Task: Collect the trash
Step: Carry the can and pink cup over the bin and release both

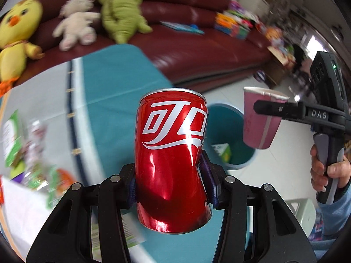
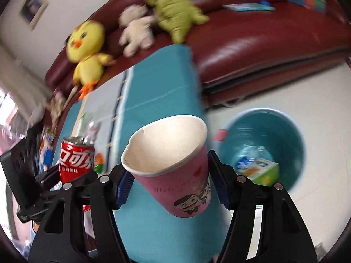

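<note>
My left gripper (image 1: 171, 188) is shut on a dented red cola can (image 1: 171, 153) and holds it upright above the teal-covered table (image 1: 122, 87). The can also shows in the right wrist view (image 2: 75, 161). My right gripper (image 2: 171, 182) is shut on a pink paper cup (image 2: 175, 168), tilted and empty, above the table's right edge. In the left wrist view the cup (image 1: 261, 118) hangs near the teal trash bin (image 1: 232, 131). The bin (image 2: 263, 144) stands on the floor and holds a green carton (image 2: 263, 171) and a plastic wrapper.
Several wrappers and packets (image 1: 33, 153) lie on the table's left part. A dark red sofa (image 1: 197, 32) behind the table carries a yellow chick (image 1: 17, 32), a white plush and a green plush (image 1: 120, 11). White floor tiles surround the bin.
</note>
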Motion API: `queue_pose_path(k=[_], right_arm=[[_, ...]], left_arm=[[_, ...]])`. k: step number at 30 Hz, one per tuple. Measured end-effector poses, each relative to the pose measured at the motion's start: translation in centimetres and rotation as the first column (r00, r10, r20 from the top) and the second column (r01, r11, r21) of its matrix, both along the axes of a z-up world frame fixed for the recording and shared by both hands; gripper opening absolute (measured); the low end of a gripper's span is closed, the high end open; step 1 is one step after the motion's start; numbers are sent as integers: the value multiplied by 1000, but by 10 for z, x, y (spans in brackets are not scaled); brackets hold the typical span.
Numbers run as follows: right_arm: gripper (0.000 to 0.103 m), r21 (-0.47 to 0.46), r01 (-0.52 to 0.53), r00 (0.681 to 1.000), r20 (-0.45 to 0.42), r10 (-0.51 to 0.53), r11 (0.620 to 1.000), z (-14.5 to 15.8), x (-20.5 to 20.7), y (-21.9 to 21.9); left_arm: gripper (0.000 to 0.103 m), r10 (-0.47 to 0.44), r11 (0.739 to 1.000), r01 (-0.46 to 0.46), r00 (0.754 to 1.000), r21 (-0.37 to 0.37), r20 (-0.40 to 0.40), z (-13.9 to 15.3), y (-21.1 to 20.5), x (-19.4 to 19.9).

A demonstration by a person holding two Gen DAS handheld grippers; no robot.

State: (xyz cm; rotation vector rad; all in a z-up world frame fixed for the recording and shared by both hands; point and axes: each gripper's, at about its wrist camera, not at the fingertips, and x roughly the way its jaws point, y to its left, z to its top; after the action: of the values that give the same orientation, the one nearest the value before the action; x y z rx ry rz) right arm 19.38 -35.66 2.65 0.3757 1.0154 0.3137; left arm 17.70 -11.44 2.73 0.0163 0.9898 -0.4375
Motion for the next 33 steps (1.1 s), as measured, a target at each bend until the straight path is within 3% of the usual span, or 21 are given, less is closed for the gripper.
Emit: queue_pose_path(k=[8, 14, 19, 20, 21, 23, 33], right_arm=[[61, 30, 168, 984, -64, -166, 985, -44, -9, -94], [61, 55, 214, 972, -109, -208, 975, -70, -7, -123], [61, 55, 232, 966, -128, -224, 971, -78, 2, -132], [61, 52, 231, 966, -131, -223, 971, -80, 3, -133], [61, 49, 229, 966, -132, -221, 972, -80, 5, -133], [61, 44, 225, 967, -135, -217, 973, -82, 8, -132], [61, 31, 206, 969, -147, -199, 978, -87, 20, -121]], left_arm=[[49, -140, 988, 144, 988, 62, -66, -28, -102, 26], [49, -181, 977, 193, 976, 91, -119, -54, -147, 47], [51, -178, 974, 195, 973, 111, -150, -71, -166, 66], [59, -175, 975, 193, 973, 112, -150, -73, -168, 68], [73, -167, 976, 185, 974, 116, -150, -74, -170, 70], [83, -152, 978, 169, 979, 122, -135, -74, -169, 72], [87, -133, 983, 149, 979, 102, -153, -74, -150, 66]])
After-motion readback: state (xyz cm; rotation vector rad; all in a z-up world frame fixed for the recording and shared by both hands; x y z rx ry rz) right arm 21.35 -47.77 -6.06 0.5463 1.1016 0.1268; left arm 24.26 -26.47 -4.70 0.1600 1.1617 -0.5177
